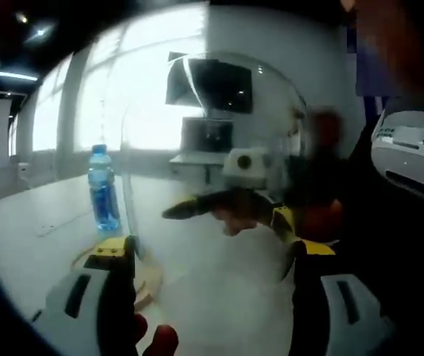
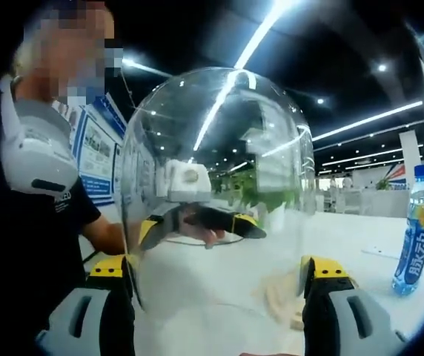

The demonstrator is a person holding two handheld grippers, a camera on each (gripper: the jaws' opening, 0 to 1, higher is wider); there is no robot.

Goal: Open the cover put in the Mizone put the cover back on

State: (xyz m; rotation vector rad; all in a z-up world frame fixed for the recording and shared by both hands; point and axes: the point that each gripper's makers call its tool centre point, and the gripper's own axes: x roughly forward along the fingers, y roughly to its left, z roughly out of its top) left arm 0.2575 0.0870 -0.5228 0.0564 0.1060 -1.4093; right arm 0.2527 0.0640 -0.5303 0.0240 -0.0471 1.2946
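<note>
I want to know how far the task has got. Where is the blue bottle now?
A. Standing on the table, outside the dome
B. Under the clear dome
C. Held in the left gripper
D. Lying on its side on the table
A: the bottle stands upright on the table, apart from the clear dome held up between both grippers.

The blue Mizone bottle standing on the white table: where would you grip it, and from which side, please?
Probably at the middle of the blue plastic Mizone bottle, coming in level from the side. It stands upright and alone on the white table, and its body is narrow enough for the jaws.
</note>
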